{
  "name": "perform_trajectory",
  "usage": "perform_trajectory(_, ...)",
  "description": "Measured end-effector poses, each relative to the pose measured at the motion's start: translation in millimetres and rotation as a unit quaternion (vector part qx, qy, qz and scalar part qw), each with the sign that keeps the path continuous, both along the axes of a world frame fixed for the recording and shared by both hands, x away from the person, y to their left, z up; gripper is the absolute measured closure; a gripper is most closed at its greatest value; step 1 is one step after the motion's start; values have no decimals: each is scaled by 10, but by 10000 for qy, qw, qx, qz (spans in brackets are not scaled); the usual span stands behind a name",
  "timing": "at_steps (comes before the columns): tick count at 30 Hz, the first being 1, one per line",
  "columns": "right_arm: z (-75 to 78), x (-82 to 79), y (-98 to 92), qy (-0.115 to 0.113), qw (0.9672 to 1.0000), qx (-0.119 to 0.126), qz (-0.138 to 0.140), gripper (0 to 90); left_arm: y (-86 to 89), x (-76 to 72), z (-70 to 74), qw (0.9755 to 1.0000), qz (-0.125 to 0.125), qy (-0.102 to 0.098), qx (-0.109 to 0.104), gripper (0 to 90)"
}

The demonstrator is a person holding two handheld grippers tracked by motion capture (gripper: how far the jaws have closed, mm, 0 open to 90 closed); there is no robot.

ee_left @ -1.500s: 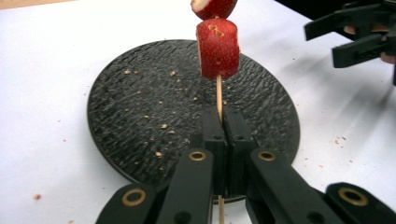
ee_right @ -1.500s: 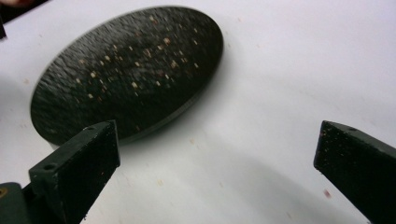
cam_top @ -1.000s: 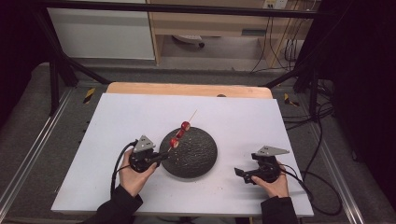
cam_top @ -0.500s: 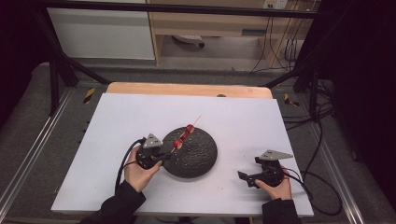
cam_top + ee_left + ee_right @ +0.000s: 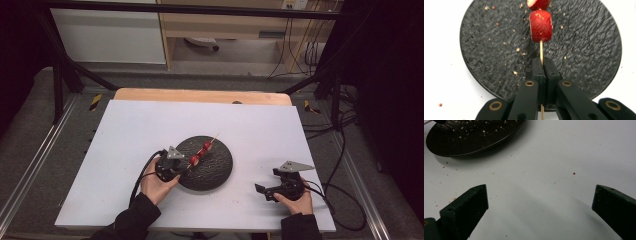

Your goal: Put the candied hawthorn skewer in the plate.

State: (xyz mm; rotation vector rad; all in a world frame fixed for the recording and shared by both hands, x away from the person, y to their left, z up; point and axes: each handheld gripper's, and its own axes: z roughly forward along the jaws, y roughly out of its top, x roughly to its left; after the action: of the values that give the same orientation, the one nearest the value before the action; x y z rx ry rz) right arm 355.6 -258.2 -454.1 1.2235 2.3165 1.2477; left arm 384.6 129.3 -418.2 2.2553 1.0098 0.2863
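A thin wooden skewer carries red fruit pieces above a round black textured plate. My left gripper is shut on the bare lower end of the skewer at the plate's near-left rim. In the high view the skewer with its fruit slants up and to the right over the plate, held by the left gripper. My right gripper rests low on the white table to the right of the plate, its jaws wide open with nothing between them.
The white table top has crumbs scattered near the plate. A wooden strip runs along its far edge. Cables trail from both grippers, and metal frame rails stand at both sides.
My left gripper has carried the skewer lower and toward the plate's near-left rim, and the skewer now lies flatter. The right gripper has drawn slightly back toward the front edge.
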Motion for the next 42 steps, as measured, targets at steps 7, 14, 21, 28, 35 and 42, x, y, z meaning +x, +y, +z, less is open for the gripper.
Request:
perform_trajectory(7, -5, 6, 1, -4, 10000, -4, 6, 11, -59, 38, -40, 9994, -21, 202, 266, 887)
perform_trajectory(14, -2, 2, 0, 4, 10000, 9, -9, 10, -106, 44, -47, 9993, -66, 160, 344, 883)
perform_trajectory(21, 0, -1, -3, 24, 10000, 3, -31, 10, -33, 26, -27, 9998, -152, 57, 112, 808)
perform_trajectory(28, 0, 0, -1, 32, 10000, 30, -33, 9, 198, -24, 72, 9988, -272, -254, -312, 518)
perform_trajectory(35, 1, 0, -1, 39, 10000, 54, -46, 8, 473, -103, 133, 9970, -331, -460, -527, 321)
perform_trajectory(42, 7, -1, -4, 38, 10000, 77, -49, 6, 751, -188, 66, 9960, -319, -653, -529, 151)
